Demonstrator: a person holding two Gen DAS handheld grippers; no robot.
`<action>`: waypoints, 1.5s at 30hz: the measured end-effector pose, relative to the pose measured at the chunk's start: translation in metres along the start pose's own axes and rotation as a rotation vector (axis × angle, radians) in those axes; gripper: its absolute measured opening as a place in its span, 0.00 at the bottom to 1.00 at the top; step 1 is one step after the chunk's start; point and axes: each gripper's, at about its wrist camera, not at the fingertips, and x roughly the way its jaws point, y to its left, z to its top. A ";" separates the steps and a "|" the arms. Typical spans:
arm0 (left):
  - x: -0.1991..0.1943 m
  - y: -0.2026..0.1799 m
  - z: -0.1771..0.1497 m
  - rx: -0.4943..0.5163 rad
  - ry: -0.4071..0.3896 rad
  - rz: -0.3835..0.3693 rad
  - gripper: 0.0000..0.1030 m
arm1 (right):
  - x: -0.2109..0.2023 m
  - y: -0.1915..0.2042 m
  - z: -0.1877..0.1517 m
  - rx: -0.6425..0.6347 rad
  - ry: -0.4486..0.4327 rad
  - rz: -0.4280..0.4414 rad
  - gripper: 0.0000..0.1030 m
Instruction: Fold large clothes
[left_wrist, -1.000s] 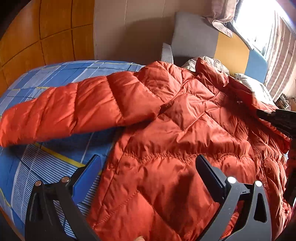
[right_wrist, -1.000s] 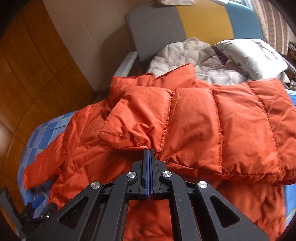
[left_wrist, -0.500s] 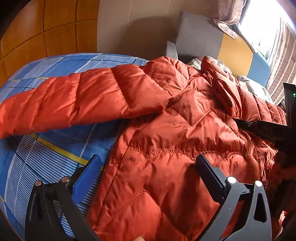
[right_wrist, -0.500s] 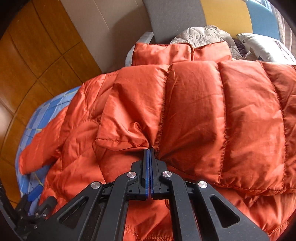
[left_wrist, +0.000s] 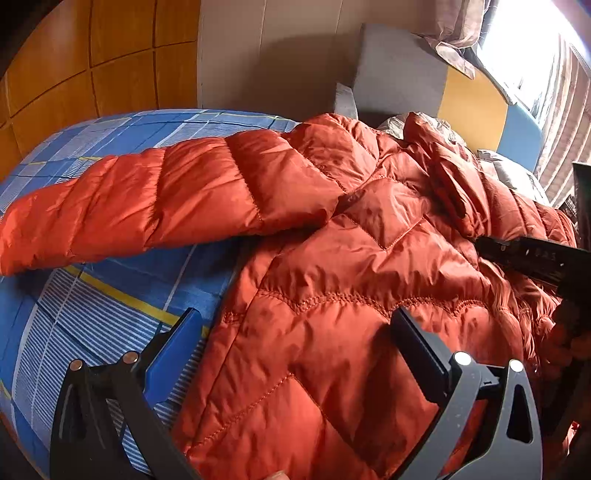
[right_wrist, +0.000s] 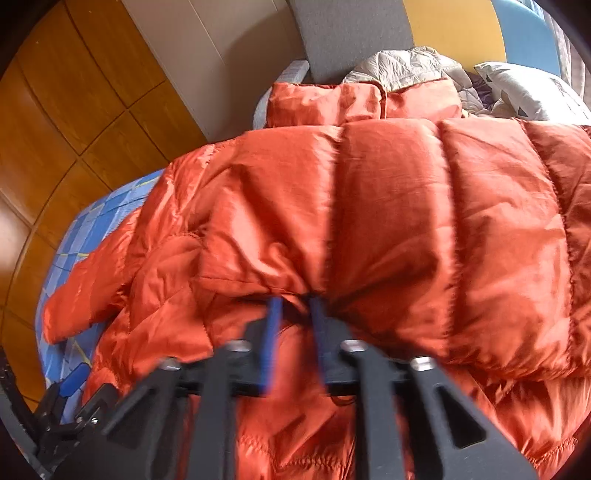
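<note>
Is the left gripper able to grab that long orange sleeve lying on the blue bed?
Probably yes. The left gripper is open above the jacket's hem, and the sleeve lies flat on the checked bedsheet ahead with nothing on it or in between.

Nothing readable here, honestly. The orange jacket (left_wrist: 332, 332) has no visible label or brand. The bedsheet (left_wrist: 92, 302) under it is just plaid, no print.

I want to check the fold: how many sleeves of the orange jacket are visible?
2: one sleeve lies stretched over the blue bedsheet; the other sleeve is folded across the jacket body.
</note>
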 end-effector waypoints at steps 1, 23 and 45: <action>-0.001 0.000 0.000 0.001 -0.001 0.003 0.98 | -0.004 0.001 0.000 -0.005 -0.010 -0.001 0.54; -0.023 -0.010 0.000 0.056 -0.056 0.005 0.98 | -0.157 -0.221 -0.035 0.439 -0.310 -0.226 0.30; -0.018 -0.063 0.079 0.111 -0.096 -0.155 0.98 | -0.063 -0.195 -0.030 0.230 -0.210 -0.287 0.28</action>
